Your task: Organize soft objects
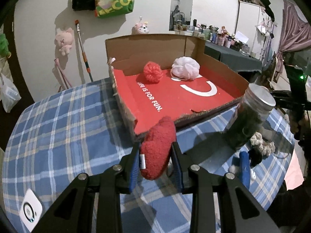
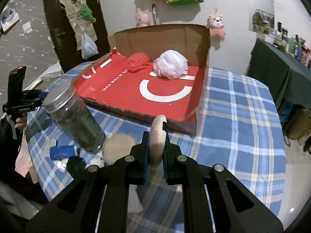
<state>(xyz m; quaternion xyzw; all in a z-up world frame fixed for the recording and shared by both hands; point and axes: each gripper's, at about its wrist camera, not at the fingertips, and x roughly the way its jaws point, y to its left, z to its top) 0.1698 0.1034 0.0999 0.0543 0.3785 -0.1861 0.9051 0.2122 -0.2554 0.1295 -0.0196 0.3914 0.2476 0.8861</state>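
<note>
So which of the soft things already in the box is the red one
The red knitted ball, lying near the back wall of the cardboard box. The pale mesh bath pouf lies beside it, nearer the box's right side, and is whitish-pink, not red.

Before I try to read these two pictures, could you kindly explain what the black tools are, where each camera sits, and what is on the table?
There is no robot here. A person holds a hand-held two-finger tool in each hand, and a fisheye camera on each tool looks forward along its fingers. That is why black arms fill the bottom of both pictures.

In the left wrist view, the left tool is shut on a red fuzzy soft toy. In the right wrist view, the right tool is shut on a pale round pad, seen edge-on.

Both face a table with a blue plaid tablecloth. On it lies an open cardboard box with a red floor, holding a red yarn ball and a pale mesh bath pouf. Beside the box stands a clear jar with a metal lid.
</note>
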